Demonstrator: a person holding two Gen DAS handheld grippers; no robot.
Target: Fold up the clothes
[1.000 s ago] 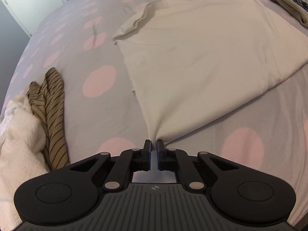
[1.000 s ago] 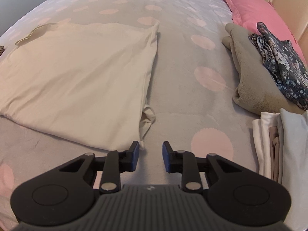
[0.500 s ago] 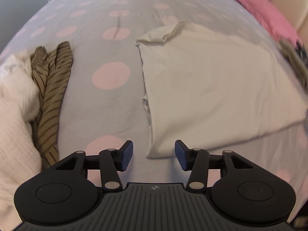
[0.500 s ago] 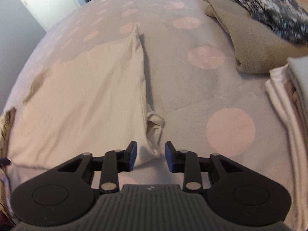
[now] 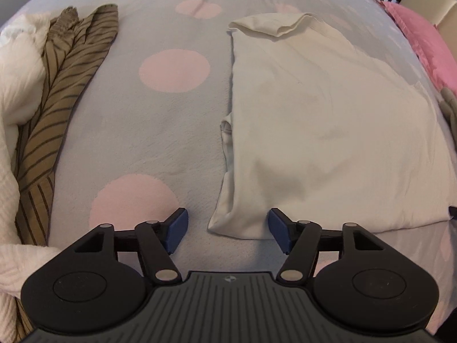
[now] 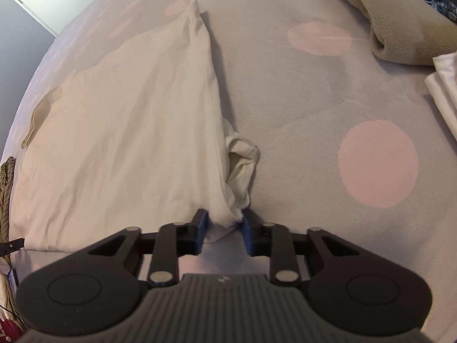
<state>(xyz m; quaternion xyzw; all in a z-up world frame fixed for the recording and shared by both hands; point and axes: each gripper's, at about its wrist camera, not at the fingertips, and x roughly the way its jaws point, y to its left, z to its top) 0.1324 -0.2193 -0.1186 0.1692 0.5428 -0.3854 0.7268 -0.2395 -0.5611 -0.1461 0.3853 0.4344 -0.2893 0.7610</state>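
A cream garment (image 5: pixel 322 131) lies folded flat on the grey bedspread with pink dots (image 5: pixel 171 131). My left gripper (image 5: pixel 228 227) hovers over the garment's near left corner. Its jaws are opening and stand wide apart, with the corner lying loose between them and neither pad touching it. In the right wrist view the same cream garment (image 6: pixel 128 131) runs to its near right corner, where a small sleeve (image 6: pixel 241 165) bunches out. My right gripper (image 6: pixel 225 224) is closing there, and the bunched corner fills the gap between both blue pads.
A brown striped garment (image 5: pixel 65 91) and a white textured cloth (image 5: pixel 17 80) lie at the left. A pink pillow (image 5: pixel 422 43) sits far right. A beige fleece (image 6: pixel 400 23) and a folded white stack (image 6: pixel 445 85) lie right of the right gripper.
My left gripper let go of the garment's corner and opened wide above it. My right gripper sank onto the other corner and closed around it. Both wrists rolled.
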